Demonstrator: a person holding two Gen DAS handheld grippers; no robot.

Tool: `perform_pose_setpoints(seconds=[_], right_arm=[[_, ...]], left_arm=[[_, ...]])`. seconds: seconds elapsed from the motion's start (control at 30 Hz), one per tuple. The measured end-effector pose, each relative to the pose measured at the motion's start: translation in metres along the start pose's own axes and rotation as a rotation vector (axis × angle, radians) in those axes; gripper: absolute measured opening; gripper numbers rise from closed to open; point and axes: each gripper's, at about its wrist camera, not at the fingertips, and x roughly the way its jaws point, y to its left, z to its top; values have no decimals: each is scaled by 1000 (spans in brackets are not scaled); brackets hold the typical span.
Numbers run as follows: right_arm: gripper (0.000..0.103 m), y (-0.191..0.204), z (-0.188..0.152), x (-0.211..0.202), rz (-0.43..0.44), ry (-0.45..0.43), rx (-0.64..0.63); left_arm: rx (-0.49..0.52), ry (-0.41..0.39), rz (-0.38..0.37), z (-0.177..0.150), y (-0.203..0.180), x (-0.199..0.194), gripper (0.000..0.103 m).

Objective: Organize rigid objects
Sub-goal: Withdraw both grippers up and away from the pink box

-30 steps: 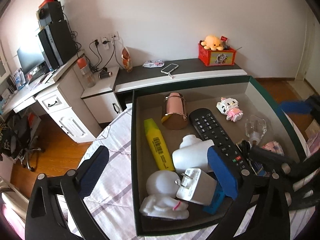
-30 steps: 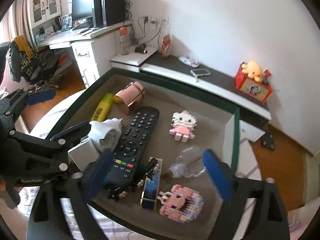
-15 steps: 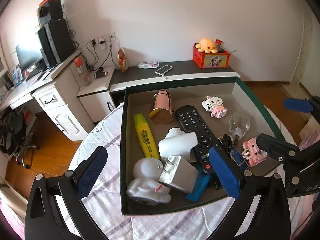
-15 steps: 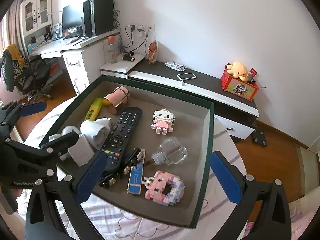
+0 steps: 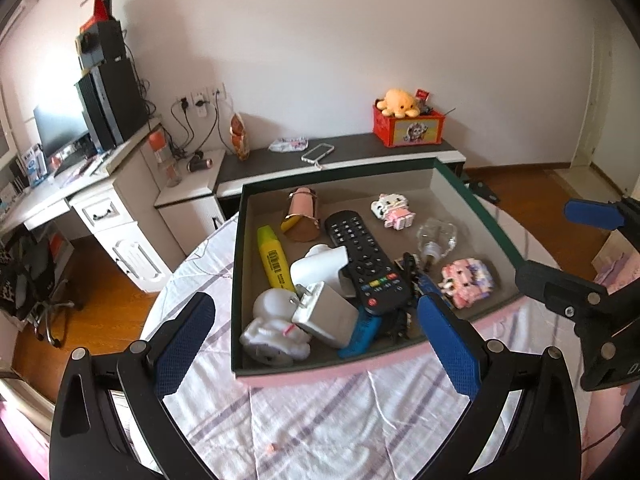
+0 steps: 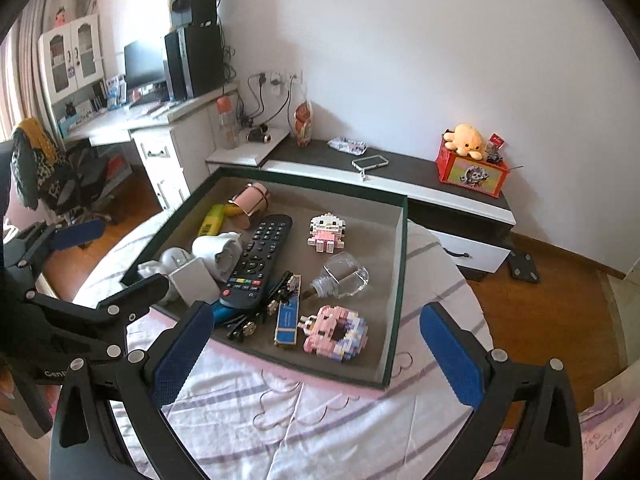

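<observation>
A dark green box (image 5: 496, 236) (image 6: 394, 300) with a grey floor sits on a striped cloth. Inside it lie a black remote (image 5: 364, 262) (image 6: 256, 260), a yellow highlighter (image 5: 274, 258), a rose-gold cup (image 5: 302, 214), a white charger (image 5: 326, 314), white figures (image 5: 274, 336), a cat brick figure (image 6: 326, 230), a glass bottle (image 6: 346, 276) and a pink brick donut (image 6: 334, 328). My left gripper (image 5: 316, 344) hovers open over the box's near edge, holding nothing. My right gripper (image 6: 316, 354) is open too, above the cloth in front of the box.
Behind the box runs a low dark-topped cabinet (image 6: 404, 164) carrying a phone (image 6: 370, 162) and a red box with a plush octopus (image 6: 472, 160). A white desk (image 5: 80, 200) with a monitor and computer tower stands at left. Wooden floor (image 6: 536, 308) lies to the right.
Both grippers have pulled back and up from the box, which now looks smaller and farther. More striped cloth shows in front. Both stay open and empty.
</observation>
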Motion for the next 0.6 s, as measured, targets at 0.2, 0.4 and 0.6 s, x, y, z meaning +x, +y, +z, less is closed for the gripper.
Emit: perform_pose_setpoints(seconds=[0.2, 0.4, 0.6], right_arm=[[103, 6, -15, -41, 23, -77, 50], [103, 22, -37, -88, 17, -162, 55], [103, 45, -59, -128, 37, -222, 47]], left_arm=[[-18, -68, -4, -13, -3, -43, 102], [-41, -160, -22, -36, 1, -100, 103], [-67, -245, -36, -60, 5, -158, 103]])
